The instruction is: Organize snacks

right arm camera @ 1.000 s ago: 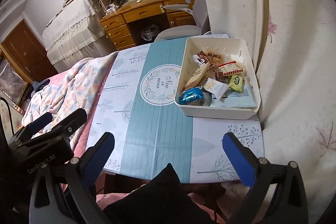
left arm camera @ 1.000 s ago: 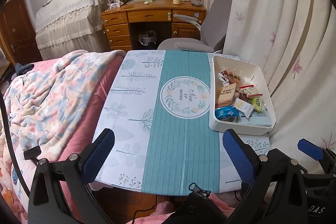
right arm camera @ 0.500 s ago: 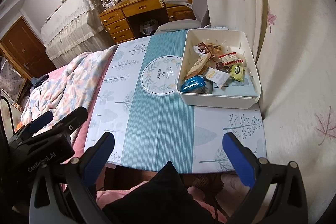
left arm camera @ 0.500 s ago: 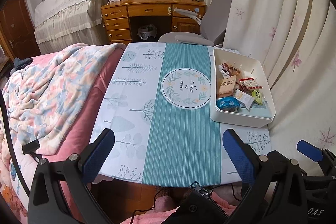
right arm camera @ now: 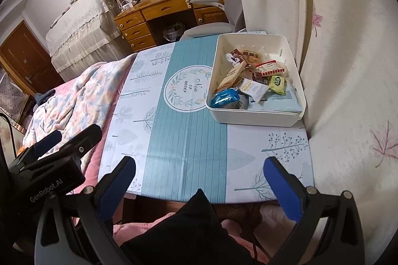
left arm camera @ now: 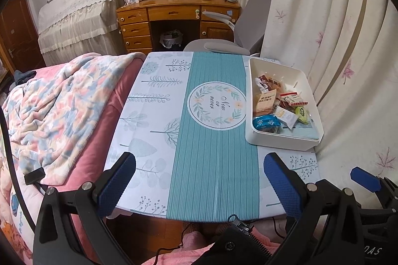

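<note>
Both views are fisheye cameras riding on handheld grippers, held back past the near edge of the table (left arm camera: 154, 115) and looking forward and down across it toward the far desk (left arm camera: 179, 9). The left wrist view faces almost squarely along the table, with the left gripper (left arm camera: 199, 180) framing its lower edge and the white bin (left arm camera: 281, 140) at right. The right wrist view sits further right, rolled a little so the table (right arm camera: 248, 153) slants, with the right gripper (right arm camera: 199, 184) low in frame. Each catches the other gripper at a lower corner. Both share the table, bin (right arm camera: 253, 119), bed, desk and curtain
</note>
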The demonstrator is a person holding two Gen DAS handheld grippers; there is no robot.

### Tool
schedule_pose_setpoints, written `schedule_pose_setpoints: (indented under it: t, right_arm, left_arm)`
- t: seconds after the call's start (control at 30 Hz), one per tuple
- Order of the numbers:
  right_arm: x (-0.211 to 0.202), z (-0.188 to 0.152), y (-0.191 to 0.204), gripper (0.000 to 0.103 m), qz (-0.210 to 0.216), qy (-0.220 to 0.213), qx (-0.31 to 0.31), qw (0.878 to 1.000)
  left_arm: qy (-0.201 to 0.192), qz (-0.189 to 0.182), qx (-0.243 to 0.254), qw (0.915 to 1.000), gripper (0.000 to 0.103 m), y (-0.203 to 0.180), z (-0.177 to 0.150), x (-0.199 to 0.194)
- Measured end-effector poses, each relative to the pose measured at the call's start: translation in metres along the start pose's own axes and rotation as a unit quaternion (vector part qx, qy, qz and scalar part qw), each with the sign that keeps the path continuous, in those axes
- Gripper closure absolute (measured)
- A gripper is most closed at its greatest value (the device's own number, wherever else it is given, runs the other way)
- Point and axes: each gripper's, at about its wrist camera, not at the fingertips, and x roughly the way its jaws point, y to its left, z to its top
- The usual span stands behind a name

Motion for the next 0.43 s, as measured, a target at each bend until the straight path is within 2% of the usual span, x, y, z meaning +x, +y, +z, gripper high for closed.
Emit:
schedule_pose_setpoints:
  t: [0.43]
  right_arm:
    - [0.0036,0.0049,-0.0004,0.000,-0.004,0.006,0.005,1.000]
  left_arm:
    - [0.001,-0.001,-0.001,1.0000,0.001,-0.0012,0.0019,0.0013]
